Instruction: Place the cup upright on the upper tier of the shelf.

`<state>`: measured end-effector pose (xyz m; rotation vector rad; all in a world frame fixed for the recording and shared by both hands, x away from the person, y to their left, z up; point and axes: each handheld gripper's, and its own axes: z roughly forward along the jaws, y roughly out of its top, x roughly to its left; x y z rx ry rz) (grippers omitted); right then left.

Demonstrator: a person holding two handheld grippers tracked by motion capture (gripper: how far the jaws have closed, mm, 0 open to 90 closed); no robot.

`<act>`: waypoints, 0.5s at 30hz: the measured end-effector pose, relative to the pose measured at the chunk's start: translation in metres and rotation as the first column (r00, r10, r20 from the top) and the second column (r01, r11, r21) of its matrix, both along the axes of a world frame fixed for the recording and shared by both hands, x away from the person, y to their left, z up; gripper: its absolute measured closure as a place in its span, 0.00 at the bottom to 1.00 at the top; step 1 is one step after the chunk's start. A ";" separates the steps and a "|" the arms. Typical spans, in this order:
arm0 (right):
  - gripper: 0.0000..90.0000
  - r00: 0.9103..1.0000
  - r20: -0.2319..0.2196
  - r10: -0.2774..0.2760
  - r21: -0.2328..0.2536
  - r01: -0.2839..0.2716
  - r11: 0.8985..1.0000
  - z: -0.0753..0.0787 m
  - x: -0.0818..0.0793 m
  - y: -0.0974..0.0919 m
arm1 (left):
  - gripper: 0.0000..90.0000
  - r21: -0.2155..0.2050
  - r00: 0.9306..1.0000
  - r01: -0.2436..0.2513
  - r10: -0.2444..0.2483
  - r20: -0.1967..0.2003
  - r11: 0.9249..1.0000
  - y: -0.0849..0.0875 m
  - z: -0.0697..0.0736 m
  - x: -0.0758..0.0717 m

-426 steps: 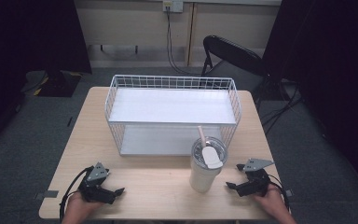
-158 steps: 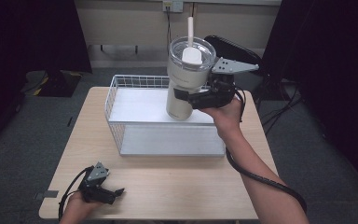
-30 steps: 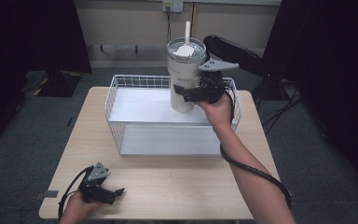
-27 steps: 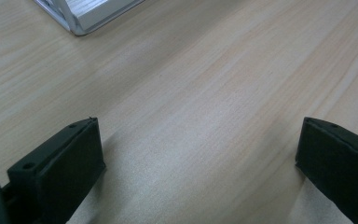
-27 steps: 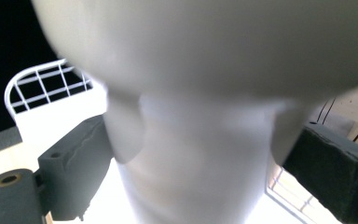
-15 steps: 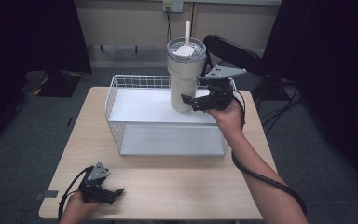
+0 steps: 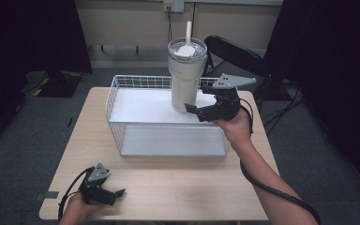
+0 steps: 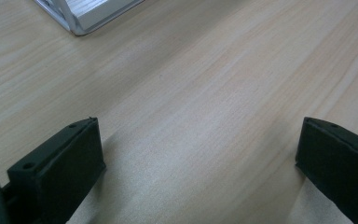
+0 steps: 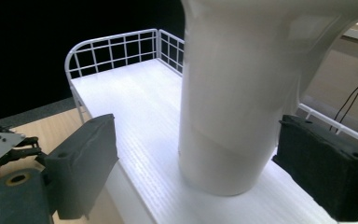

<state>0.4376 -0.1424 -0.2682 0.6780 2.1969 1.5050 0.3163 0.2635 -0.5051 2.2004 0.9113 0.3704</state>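
Both tongs stand spread: right tongs (image 9: pixel 193 172) flank the tumbler (image 9: pixel 247 98) upright in the wire basket (image 7: pixel 117 89), not touching; left tongs (image 8: pixel 200 163) rest on the worktop (image 7: pixel 178 187), well apart.

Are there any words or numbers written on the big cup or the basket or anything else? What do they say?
No readable text anywhere.
Tumbler: plain white, no words or logo showing, also plain up close in the right gripper view.
Wire basket: plain white, no label.
Table: bare wood, nothing written.
Right claw and left claw: no writing; the small marks on the grey plate are only holes.
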 end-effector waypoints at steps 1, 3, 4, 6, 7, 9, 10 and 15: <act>0.13 1.000 -0.002 0.003 0.003 -0.003 1.000 -0.001 -0.001 -0.001 | 0.00 -0.001 1.000 0.000 0.000 0.000 1.000 0.000 0.000 0.000; 0.13 1.000 -0.007 0.010 0.003 -0.010 1.000 -0.002 -0.004 -0.002 | 0.00 0.000 1.000 0.000 0.000 -0.001 1.000 0.000 0.000 0.000; 0.13 1.000 -0.006 0.012 0.001 -0.012 1.000 -0.003 -0.006 -0.002 | 0.00 0.000 1.000 0.000 0.000 0.000 1.000 0.000 0.000 0.000; 0.13 1.000 -0.006 0.022 0.004 -0.022 1.000 -0.004 -0.009 -0.004 | 0.00 0.002 1.000 0.003 -0.003 -0.001 1.000 0.000 0.000 0.000; 0.13 1.000 -0.005 0.024 0.009 -0.024 1.000 -0.005 -0.011 -0.004 | 0.00 0.002 1.000 0.002 -0.002 -0.001 1.000 0.000 0.000 0.000; 0.13 0.999 -0.008 0.032 0.013 -0.032 0.999 -0.006 -0.014 -0.005 | 0.00 0.002 1.000 0.003 -0.003 -0.001 1.000 0.000 0.000 0.000; 0.13 0.999 -0.009 0.038 0.013 -0.038 0.999 -0.007 -0.017 -0.006 | 0.00 0.002 1.000 0.003 -0.003 -0.001 1.000 0.000 0.000 0.000; 0.13 0.998 -0.008 0.062 0.017 -0.062 0.998 -0.010 -0.025 -0.007 | 0.00 0.002 1.000 0.003 -0.003 -0.001 1.000 0.000 0.000 0.000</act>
